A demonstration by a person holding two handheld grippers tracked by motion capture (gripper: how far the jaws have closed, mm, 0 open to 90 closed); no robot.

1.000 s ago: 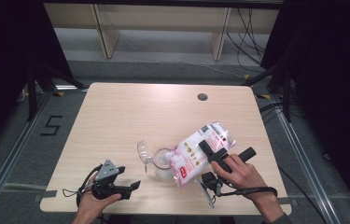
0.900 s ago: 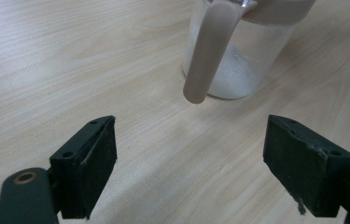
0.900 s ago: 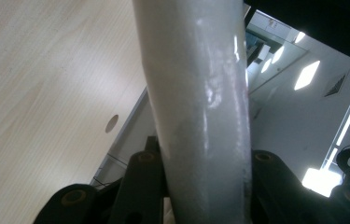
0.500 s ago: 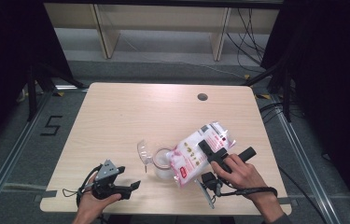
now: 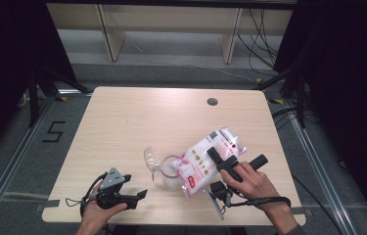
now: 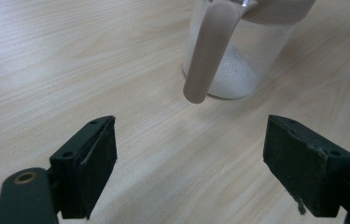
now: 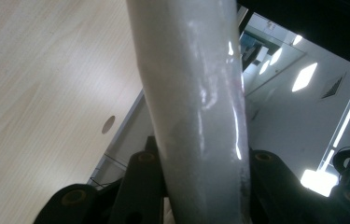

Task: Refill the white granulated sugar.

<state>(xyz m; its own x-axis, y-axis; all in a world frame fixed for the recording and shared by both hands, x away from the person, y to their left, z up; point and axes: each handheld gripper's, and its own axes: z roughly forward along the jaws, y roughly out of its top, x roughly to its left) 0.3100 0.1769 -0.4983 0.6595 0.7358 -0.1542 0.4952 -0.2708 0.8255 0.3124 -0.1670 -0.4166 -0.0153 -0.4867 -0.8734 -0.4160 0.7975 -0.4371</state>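
A clear plastic jug [image 5: 170,172] with a handle stands on the wooden table [image 5: 137,122] near its front middle, with white grains in its bottom [image 6: 238,74]. Its handle [image 6: 207,51] faces my left gripper [image 6: 191,149], which rests low at the front left [image 5: 134,186], open and empty, a short way from the jug. My right gripper [image 5: 239,159] is shut on a white bag with red print [image 5: 200,159], held tilted with its lower end over the jug's mouth. In the right gripper view the bag [image 7: 196,107] rises between the jaws [image 7: 196,186].
A round cable hole [image 5: 212,102] sits in the table near its far edge. Wooden shelving [image 5: 171,29] stands beyond the table, and dark frames flank both sides. Cables trail from both grippers over the front edge.
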